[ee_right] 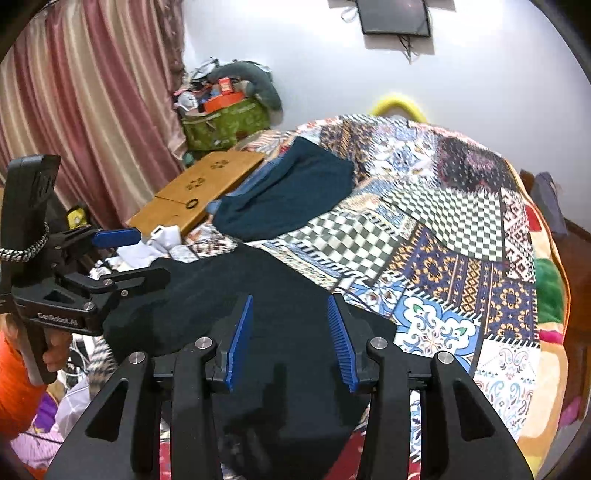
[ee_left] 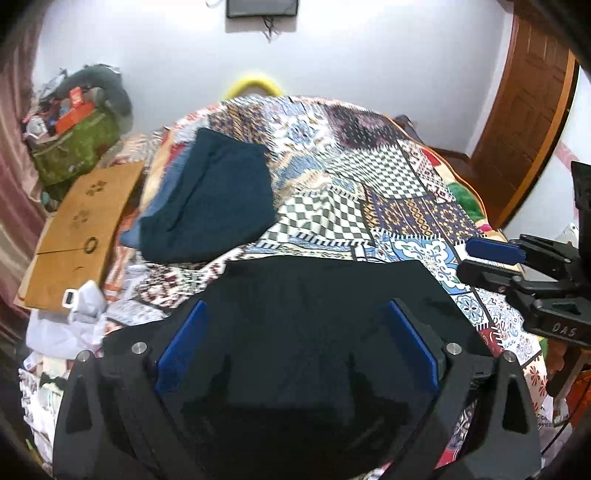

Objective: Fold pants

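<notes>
Black folded pants [ee_left: 314, 295] lie at the near edge of a patchwork-quilted bed [ee_left: 388, 184]; left gripper [ee_left: 295, 332] and right gripper [ee_right: 291, 325], both spread, hover above, white wall [ee_right: 295, 55] behind.

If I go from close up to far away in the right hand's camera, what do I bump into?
Right gripper → black pants → teal folded clothes → patchwork blanket → yellow ring → wall screen.

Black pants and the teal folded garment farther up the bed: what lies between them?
Only patterned bedspread separates the black pants from the teal garment; nothing rests on that strip. The right wrist view shows it best.
</notes>
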`<state>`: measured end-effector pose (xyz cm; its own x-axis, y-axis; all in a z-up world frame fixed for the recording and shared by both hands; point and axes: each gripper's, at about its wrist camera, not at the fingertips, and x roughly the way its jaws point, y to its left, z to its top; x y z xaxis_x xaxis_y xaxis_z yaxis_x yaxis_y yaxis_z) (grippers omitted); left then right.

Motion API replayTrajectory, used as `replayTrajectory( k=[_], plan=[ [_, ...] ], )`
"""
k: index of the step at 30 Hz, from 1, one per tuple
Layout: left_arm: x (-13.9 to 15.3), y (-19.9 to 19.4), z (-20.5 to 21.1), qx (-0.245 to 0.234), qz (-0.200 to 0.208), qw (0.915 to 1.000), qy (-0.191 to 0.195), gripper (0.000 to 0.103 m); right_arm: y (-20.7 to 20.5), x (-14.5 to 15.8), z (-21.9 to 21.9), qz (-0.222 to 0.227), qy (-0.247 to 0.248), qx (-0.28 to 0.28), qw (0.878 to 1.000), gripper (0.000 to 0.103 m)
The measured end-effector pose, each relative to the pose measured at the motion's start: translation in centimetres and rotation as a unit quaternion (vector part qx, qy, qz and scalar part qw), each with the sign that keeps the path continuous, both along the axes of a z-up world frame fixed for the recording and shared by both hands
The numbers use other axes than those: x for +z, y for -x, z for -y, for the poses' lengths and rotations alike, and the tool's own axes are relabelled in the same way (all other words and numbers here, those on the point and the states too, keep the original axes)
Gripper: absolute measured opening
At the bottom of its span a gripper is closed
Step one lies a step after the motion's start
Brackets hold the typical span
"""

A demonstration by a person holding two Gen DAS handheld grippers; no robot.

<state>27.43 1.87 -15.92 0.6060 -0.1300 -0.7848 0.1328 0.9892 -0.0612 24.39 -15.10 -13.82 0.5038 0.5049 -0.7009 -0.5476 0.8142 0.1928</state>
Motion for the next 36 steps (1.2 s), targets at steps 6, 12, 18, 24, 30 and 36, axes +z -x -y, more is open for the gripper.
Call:
replayTrajectory(
  k=[6, 12, 18, 24, 30, 36],
  plan=[
    [-3.6, -3.4, 1.4, -0.012, -0.058, 0.9982, -0.009, 0.097, -2.4, -3.5, 0.2, -0.046, 0.012, 0.004, 0.999, 0.038],
    [-7.4, -4.1, 2.0, -0.021, -0.110, 0.9927, -0.044, 0.097, -3.4, -7.2, 0.4, -0.107, 0.010, 0.005, 0.994, 0.038],
    [-9.2, -3.2, 0.8, -0.026, -0.129, 0.9909, -0.028, 0.098, -2.2, -8.9, 1.3, -0.130, 0.017, 0.021, 0.991, 0.039],
    [-8.6, -1.5, 0.5, -0.018, -0.111, 0.9930, -0.033, 0.098, -0.5, -8.5, 3.1, -0.137, 0.013, 0.012, 0.990, 0.041],
    [-7.6, 0.9, 0.4, -0.006, -0.084, 0.9949, -0.056, 0.098, 1.6, -8.0, 4.7, -0.135, 0.016, -0.002, 0.991, 0.044],
    [-7.1, 3.0, -0.5, 0.010, -0.077, 0.9959, -0.047, 0.098, 3.8, -8.1, 6.1, -0.140, 0.010, -0.020, 0.990, 0.045]
  ],
)
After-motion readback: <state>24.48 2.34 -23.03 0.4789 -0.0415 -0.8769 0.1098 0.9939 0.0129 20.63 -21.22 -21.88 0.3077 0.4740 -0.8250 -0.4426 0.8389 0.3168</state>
